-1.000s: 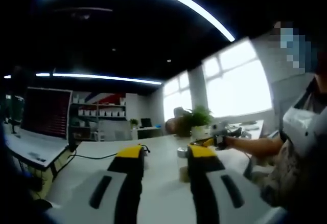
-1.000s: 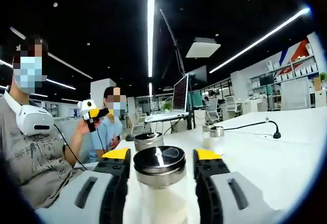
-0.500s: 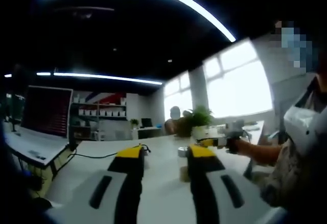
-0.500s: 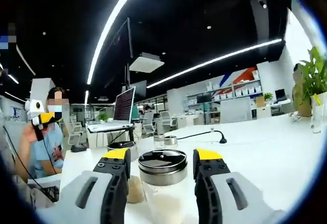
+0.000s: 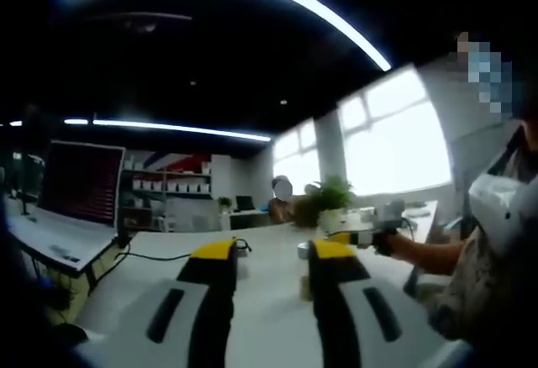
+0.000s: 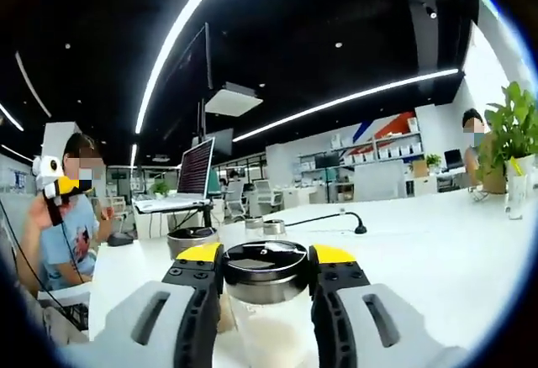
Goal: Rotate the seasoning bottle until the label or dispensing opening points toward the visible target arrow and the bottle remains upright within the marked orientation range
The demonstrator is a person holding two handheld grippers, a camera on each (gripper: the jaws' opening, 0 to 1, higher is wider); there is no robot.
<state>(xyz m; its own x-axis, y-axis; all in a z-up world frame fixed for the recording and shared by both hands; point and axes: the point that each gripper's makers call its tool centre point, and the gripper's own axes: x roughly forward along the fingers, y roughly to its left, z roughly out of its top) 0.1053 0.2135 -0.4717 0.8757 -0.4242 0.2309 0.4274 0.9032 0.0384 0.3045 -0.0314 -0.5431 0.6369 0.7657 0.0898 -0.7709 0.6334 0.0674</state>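
Observation:
The seasoning bottle (image 6: 266,269) is a clear glass jar with a shiny metal lid and white grains inside, standing upright on the white table (image 6: 420,250). My right gripper (image 6: 266,260) is shut on it, both yellow-tipped jaws pressing the lid's sides. Its label and opening direction cannot be made out. My left gripper (image 5: 271,254) hovers over the table (image 5: 269,318), open with nothing between its jaws. That left gripper (image 6: 52,181) also appears at the far left, held up. The right gripper (image 5: 377,232) appears in a hand at the right.
Another metal-lidded jar (image 6: 192,240) stands just behind the bottle, with two small shakers (image 6: 262,227) farther back. A gooseneck microphone (image 6: 356,227) and its cable lie on the table. A laptop (image 5: 74,208) sits at the left edge, a potted plant (image 5: 329,198) far off. A seated person (image 6: 71,225) is at the left.
The right jaws have closed in from a small gap to touch the bottle's lid. The right view has tilted slightly; the left view has barely shifted.

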